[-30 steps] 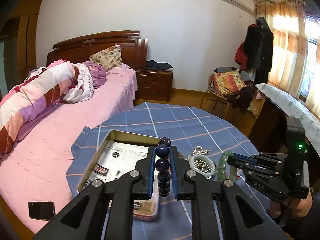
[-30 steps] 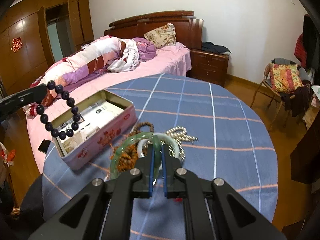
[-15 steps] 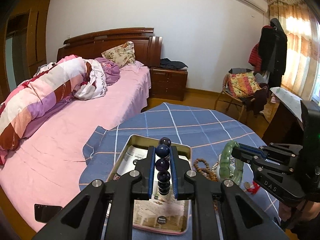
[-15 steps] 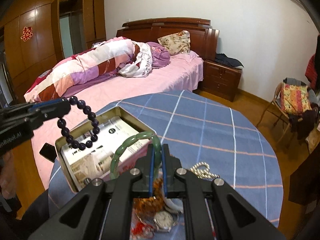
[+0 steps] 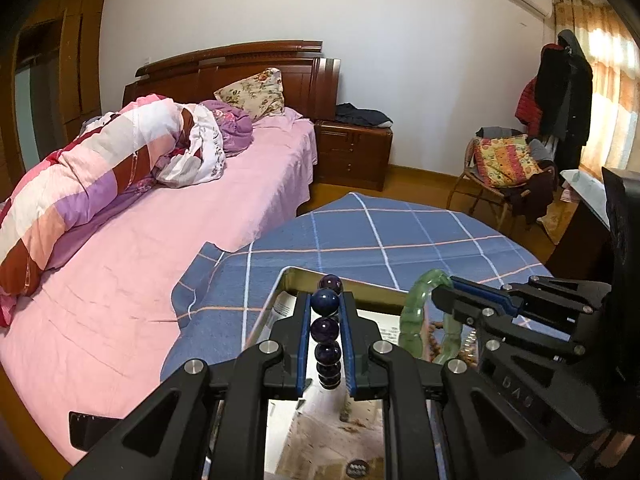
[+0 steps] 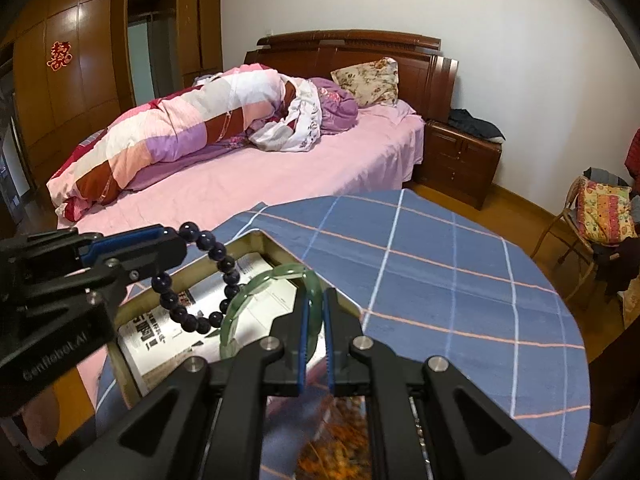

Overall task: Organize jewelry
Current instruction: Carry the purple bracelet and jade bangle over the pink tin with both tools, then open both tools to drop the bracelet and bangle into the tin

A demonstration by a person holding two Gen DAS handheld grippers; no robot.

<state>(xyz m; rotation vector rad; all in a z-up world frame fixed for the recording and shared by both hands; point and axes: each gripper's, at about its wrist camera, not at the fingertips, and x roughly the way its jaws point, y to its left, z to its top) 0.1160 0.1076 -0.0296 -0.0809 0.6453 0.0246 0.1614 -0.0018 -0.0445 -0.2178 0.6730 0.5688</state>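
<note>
Both bracelets hang in the air over the open tin box, which sits on the blue checked tablecloth with printed paper lining its bottom. The left gripper is pinched on the dark purple bead bracelet, whose loop dangles freely above the tin's near half. The right gripper is clamped on the rim of the green jade bangle, held on edge just beside the beads and possibly brushing them. The step in hand looks like setting both pieces into the tin. To do it well, I would lower one at a time: bring the beads down until the loop rests on the paper before releasing, so they do not bounce out. The bangle is rigid and likely brittle, so tilt it flat and ease it down inside the walls, clear of the metal rim and not on top of the beads. The remaining jewelry is a blurred heap below the right gripper.
</note>
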